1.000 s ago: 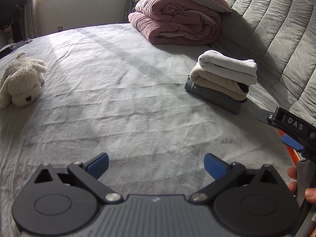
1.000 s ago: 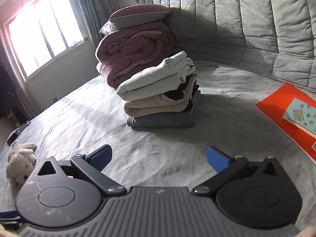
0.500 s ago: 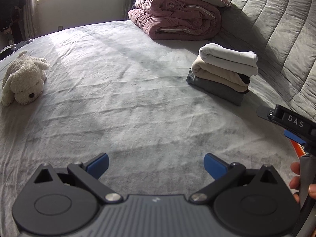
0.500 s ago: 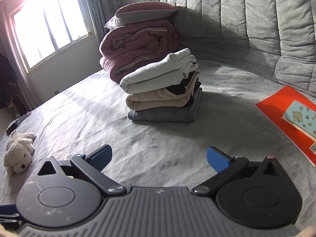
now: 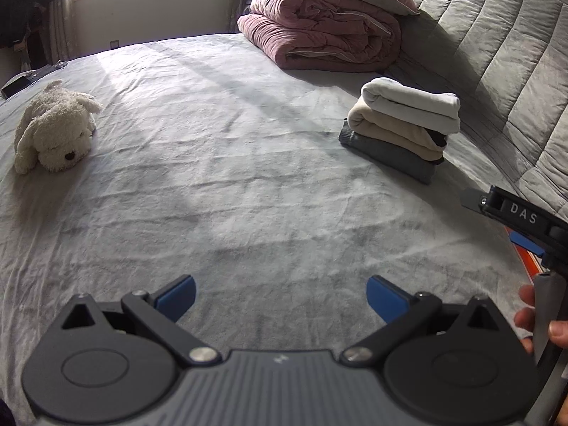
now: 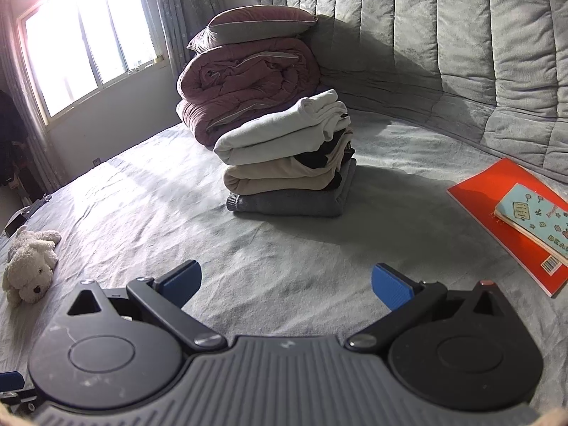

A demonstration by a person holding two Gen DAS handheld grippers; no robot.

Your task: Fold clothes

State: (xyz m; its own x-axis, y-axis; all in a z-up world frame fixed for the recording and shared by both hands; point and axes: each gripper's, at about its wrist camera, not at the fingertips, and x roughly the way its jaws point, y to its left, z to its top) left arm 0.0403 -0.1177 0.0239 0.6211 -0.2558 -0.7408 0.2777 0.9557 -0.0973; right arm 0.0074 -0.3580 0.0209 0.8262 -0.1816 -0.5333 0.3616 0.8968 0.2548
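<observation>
One bed [image 6: 319, 269], grey sheet. Pink duvet [image 6: 248, 81] at 12 o'clock. Folded clothes stack [image 6: 287, 163] before it, 12 o'clock of right tool [image 6: 285, 284]. Plush dog [image 5: 53, 127] at 10 o'clock of left tool [image 5: 280, 294]. Both tools released, empty.

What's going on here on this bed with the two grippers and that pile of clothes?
A person holds a two-finger gripper in each hand above a grey bedsheet. The left gripper and right gripper are both open and empty. A stack of folded clothes, white on top, beige in the middle, grey at the bottom, sits untouched near the quilted grey headboard. No unfolded garment is in view.
</observation>
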